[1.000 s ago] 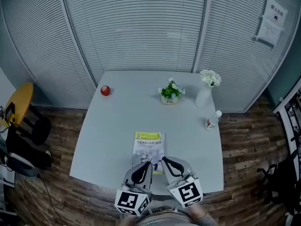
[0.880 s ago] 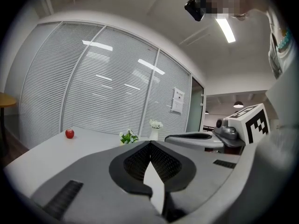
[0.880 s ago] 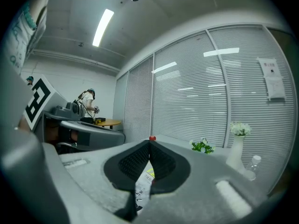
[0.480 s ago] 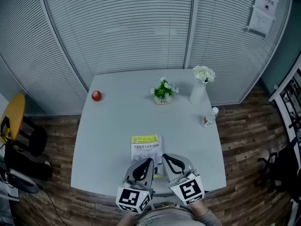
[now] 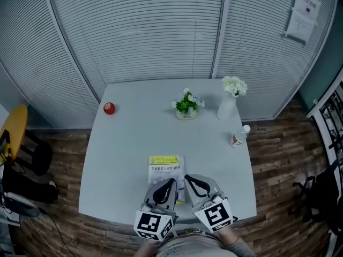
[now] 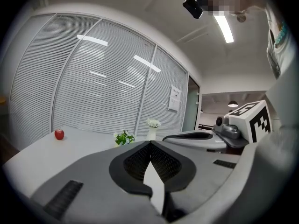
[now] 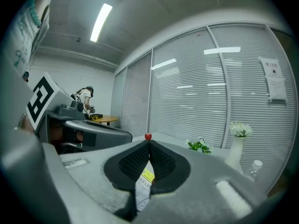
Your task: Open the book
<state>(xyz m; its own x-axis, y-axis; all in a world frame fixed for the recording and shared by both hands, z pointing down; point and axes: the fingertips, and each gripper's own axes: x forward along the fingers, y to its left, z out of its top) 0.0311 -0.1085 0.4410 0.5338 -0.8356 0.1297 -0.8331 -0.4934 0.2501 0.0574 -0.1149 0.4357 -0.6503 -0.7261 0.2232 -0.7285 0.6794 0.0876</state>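
Far side: wall of closed grey blinds (image 5: 150, 31), two paper sheets (image 5: 301, 19) pinned far right. Wood floor (image 5: 278, 170) all round.

White table (image 5: 134, 143) mid-room. Small round yellow table (image 5: 13, 128) off to the left, well apart from it.

The person stands at the near edge, one gripper in each hand, side by side, both pointing toward the far side.
- left gripper (image 6: 150, 143): clenched, jaw tips meet, nothing between them.
- right gripper (image 7: 149, 141): jaw tips also together, nothing gripped. The book's printed cover shows through the gap below its tips.

Book (image 5: 166, 168): closed, flat on the table, near edge, about centre. White cover with a yellow band along the far side. Both grippers' tips sit over its near end, left one over the left part, right one over the right part. Can't tell whether either touches it.

Rest of the tabletop, all well apart from the book:
- white vase (image 5: 227, 107) with white flowers, far right, upright
- potted plant (image 5: 185, 106), far centre, just left of the vase
- small bottle (image 5: 239, 137), right edge, nearer than the vase
- red apple (image 5: 109, 108), far left, alone
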